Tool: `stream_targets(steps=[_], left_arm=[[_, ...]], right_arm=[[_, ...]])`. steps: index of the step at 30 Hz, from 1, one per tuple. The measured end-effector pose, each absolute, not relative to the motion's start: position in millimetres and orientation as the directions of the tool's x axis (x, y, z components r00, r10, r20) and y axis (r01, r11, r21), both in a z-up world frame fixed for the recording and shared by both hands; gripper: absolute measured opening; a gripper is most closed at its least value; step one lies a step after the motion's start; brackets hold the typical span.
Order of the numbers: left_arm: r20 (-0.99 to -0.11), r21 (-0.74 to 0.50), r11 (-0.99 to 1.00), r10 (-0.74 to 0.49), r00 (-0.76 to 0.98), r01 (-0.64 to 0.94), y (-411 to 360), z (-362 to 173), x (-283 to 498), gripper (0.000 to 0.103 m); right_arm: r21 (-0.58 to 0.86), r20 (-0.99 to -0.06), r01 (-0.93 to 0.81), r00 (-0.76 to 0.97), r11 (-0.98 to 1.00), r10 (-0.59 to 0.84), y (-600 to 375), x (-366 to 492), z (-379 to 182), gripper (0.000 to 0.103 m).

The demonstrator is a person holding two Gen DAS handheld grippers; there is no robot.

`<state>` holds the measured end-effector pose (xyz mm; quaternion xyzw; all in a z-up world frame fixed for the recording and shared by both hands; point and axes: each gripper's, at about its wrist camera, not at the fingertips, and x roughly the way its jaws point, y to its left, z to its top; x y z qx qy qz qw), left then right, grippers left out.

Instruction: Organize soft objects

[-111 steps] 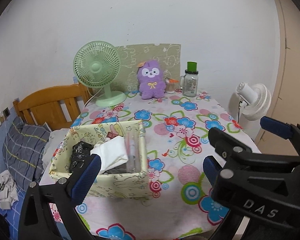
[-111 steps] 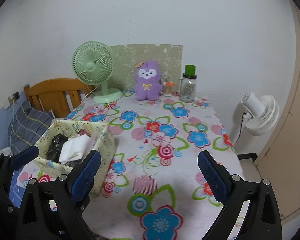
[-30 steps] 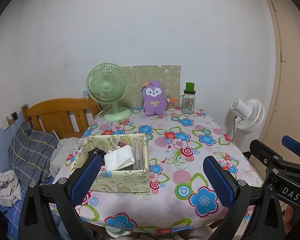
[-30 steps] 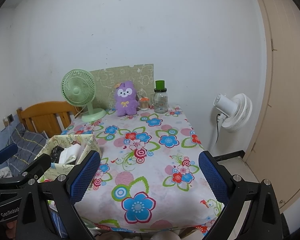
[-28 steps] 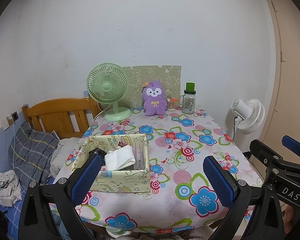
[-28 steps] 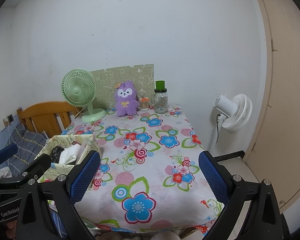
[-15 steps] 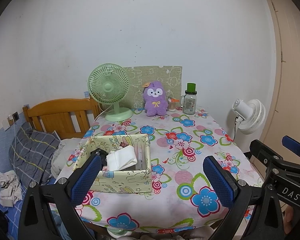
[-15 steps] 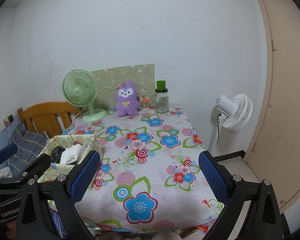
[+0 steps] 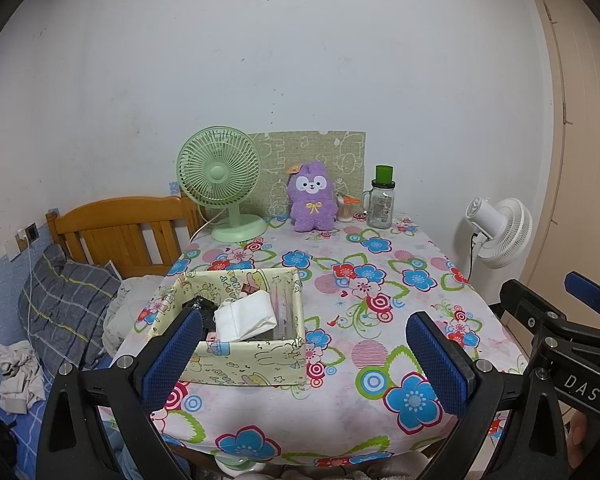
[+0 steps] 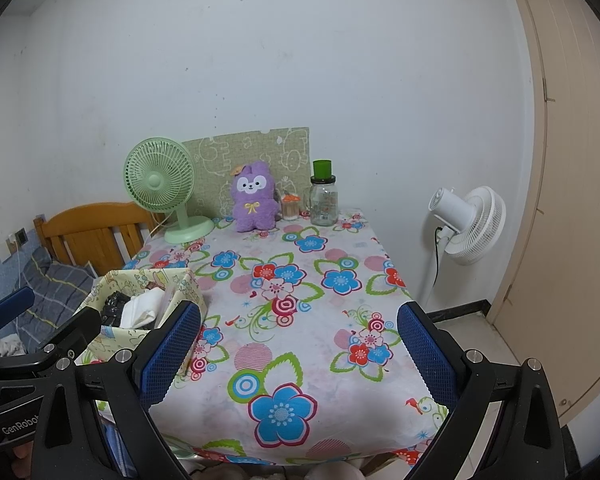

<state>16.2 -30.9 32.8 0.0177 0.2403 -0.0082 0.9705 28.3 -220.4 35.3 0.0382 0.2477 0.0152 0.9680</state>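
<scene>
- Yellow-green printed fabric makes up the storage box (image 9: pixel 236 354), which sits on the near left part of the table (image 9: pixel 340 412), close to its left edge.
- Inside the box lies a folded white cloth (image 9: pixel 246 316), propped at a tilt, with a crumpled black item (image 9: pixel 200 306) just to its left and what looks like clear packaging against the right wall.
- The left gripper (image 9: pixel 304 356) hangs at the near edge of the table with its blue-padded jaws spread wide and nothing between them; its left pad overlaps the near left corner of the box in this view, so the box lies ahead and slightly left of the gap.
- The right gripper (image 10: pixel 298 354) is likewise spread wide and empty, held at the near edge; from its camera the box (image 10: pixel 140 316) lies to the left, partly behind its left pad, and the white cloth (image 10: pixel 142 308) shows above the rim.
- Each gripper appears at the edge of the other's view: the right one at the lower right of the left view, the left one at the lower left of the right view.
- At the far end of the table a purple plush toy (image 9: pixel 312 196) sits upright against a green patterned board (image 9: pixel 312 156), well apart from both grippers.
- Beside the plush stand a green desk fan (image 9: pixel 220 184) on its left and a glass jar with a green lid (image 9: pixel 381 198) on its right.
- A flowered tablecloth (image 10: pixel 300 292) covers the table.
- A white floor fan (image 9: pixel 500 232) stands off the right side, and a wooden bed frame (image 9: pixel 120 232) with a plaid pillow (image 9: pixel 66 308) lies to the left.
</scene>
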Motion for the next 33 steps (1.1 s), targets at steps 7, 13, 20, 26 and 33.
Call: stream_targets(steps=[7,13,20,26,33], left_arm=[[-0.466,0.033,0.999,-0.006,0.885,0.024,-28.7,33.0,16.0,0.103],[-0.467,0.032,0.999,-0.006,0.884,0.024,-28.7,33.0,16.0,0.103],[-0.466,0.032,0.999,-0.006,0.885,0.024,-28.7,33.1,15.9,0.103],[-0.466,0.032,0.999,-0.006,0.885,0.024,-29.0,33.0,16.0,0.103],[-0.465,0.034,0.999,-0.006,0.885,0.024,-28.9,32.7,16.3,0.103]], right_arm=[[0.087,-0.480,-0.010,0.876,0.996,0.051,-218.2,28.1,34.5,0.100],[0.086,-0.478,-0.009,0.877,0.996,0.049,-215.1,27.0,33.0,0.100],[0.086,-0.478,-0.009,0.877,0.996,0.049,-216.0,26.9,33.2,0.100],[0.086,-0.478,-0.009,0.877,0.996,0.049,-216.2,27.1,33.2,0.100],[0.086,-0.478,-0.009,0.877,0.996,0.049,-216.3,27.2,33.2,0.100]])
